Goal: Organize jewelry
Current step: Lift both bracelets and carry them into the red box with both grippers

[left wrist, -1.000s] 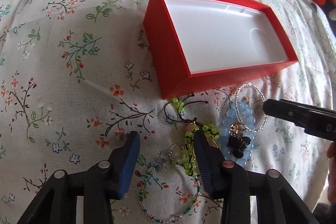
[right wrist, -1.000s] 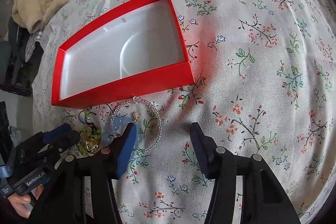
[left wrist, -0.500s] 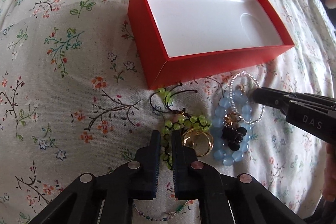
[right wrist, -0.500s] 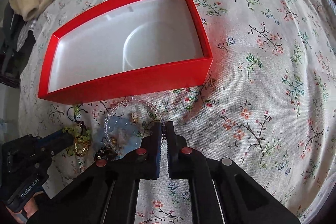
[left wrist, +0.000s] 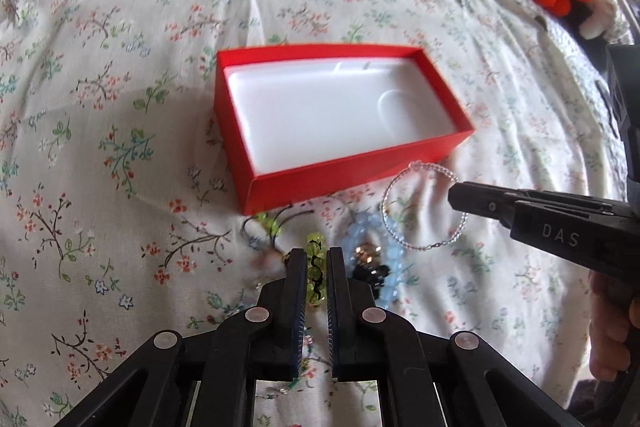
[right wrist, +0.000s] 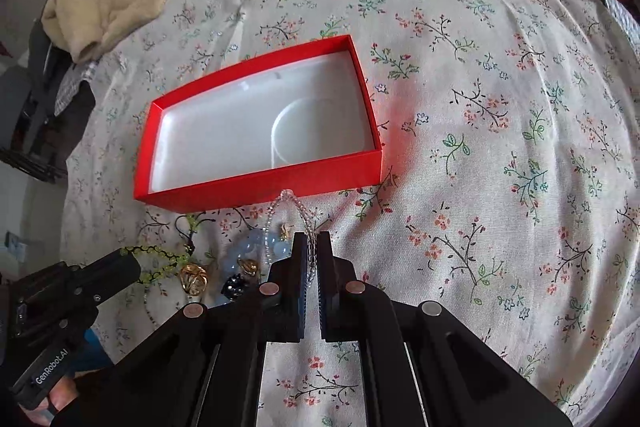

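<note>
The left gripper [left wrist: 317, 259] is squeezed almost shut on a green bead string [left wrist: 315, 281]. The green beads sit right between its two fingers [left wrist: 297, 277]. In the right wrist view the same string [right wrist: 158, 253] hangs from the tip of the left gripper [right wrist: 134, 265].

The right gripper [right wrist: 312, 241] is also pinched nearly shut. It holds a clear bead ring [right wrist: 298, 213], with the beads running down between its fingers [right wrist: 298, 255]. In the left wrist view the ring [left wrist: 420, 207] hangs in a round loop from the tip of the right gripper [left wrist: 452, 193], off to the right and a bit ahead of the left gripper.

A red box [left wrist: 340, 171] sits on the flowery sheet [left wrist: 100, 147], just ahead of both grippers. It is open, and its white inside has nothing in it. The top of the clear ring is near the box's front wall [right wrist: 260, 187].

Between the two grippers a small pile lies on the sheet. There are pale blue beads [left wrist: 390, 259], just to the right of the left gripper's tip. A gold piece [right wrist: 193, 279] and a small black piece [right wrist: 233, 285] lie with them, to the left of the right gripper. A thin black cord [left wrist: 276, 221] with green beads lies near the box corner, just ahead of the left gripper.
</note>
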Tool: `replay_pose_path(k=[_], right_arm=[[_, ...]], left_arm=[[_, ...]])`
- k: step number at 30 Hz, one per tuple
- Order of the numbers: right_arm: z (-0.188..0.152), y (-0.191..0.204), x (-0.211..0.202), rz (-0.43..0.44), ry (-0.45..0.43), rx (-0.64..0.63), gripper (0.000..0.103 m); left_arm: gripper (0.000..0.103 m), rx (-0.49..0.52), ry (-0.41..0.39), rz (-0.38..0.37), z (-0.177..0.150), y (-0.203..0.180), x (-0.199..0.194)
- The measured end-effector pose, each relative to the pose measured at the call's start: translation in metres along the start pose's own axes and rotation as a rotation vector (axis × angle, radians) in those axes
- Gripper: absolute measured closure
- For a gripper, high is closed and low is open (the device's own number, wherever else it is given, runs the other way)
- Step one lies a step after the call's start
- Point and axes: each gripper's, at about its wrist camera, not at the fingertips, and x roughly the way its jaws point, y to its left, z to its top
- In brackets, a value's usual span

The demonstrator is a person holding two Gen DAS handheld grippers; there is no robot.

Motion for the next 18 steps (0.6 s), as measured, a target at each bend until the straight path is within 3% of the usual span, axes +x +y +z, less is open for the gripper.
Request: replay_pose_path(k=[11,18], right_arm=[[0.010,-0.001,-0.051,0.071,-0.089,0.041,0.098],[0.028,-0.005,-0.075,0.076,-0.182,0.059,0.098]], left_arm=[[0.099,0.010,-0.136,-0.120,0.031,-0.034,-0.025],[0.099,-0.050,-0.228,-0.234,0.063,-0.050,-0.029]])
